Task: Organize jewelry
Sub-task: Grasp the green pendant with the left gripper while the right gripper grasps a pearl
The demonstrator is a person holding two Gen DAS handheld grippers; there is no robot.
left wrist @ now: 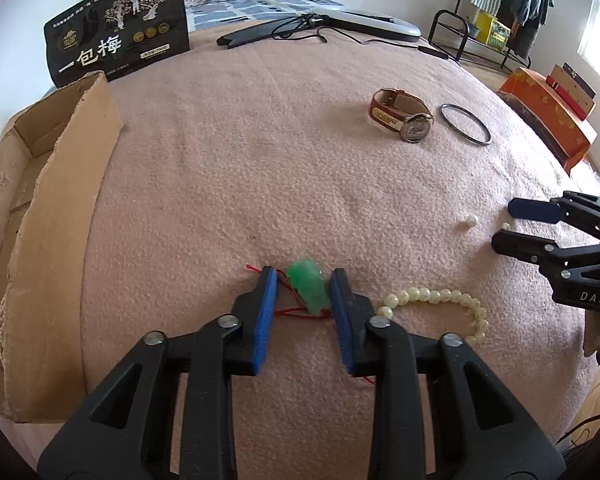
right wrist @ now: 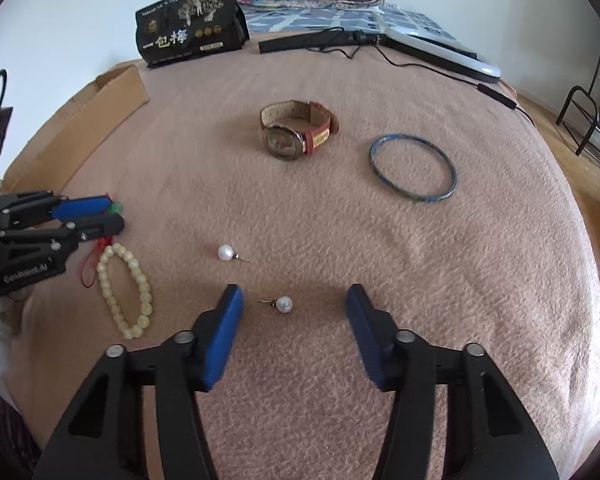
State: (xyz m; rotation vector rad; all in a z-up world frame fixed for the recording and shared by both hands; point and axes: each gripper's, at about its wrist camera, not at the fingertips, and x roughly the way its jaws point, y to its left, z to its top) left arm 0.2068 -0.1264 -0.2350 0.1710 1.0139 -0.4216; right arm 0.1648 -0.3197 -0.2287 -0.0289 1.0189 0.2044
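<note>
A green jade pendant [left wrist: 308,289] on a red cord lies on the pink blanket between the fingers of my left gripper [left wrist: 304,280], which is open around it. A cream bead bracelet [left wrist: 439,300] lies just to its right and also shows in the right wrist view [right wrist: 126,290]. My right gripper [right wrist: 294,296] is open, with one pearl earring [right wrist: 282,304] between its fingertips. A second pearl earring [right wrist: 226,253] lies a little further left. A red-strapped watch [right wrist: 296,132] and a blue bangle [right wrist: 413,168] lie beyond.
A cardboard box [left wrist: 52,216] stands open at the left edge of the bed. A black snack bag [left wrist: 120,28] stands at the back. A long grey device with a black cable [left wrist: 339,24] lies at the far end. An orange box [left wrist: 547,120] is off the bed's right side.
</note>
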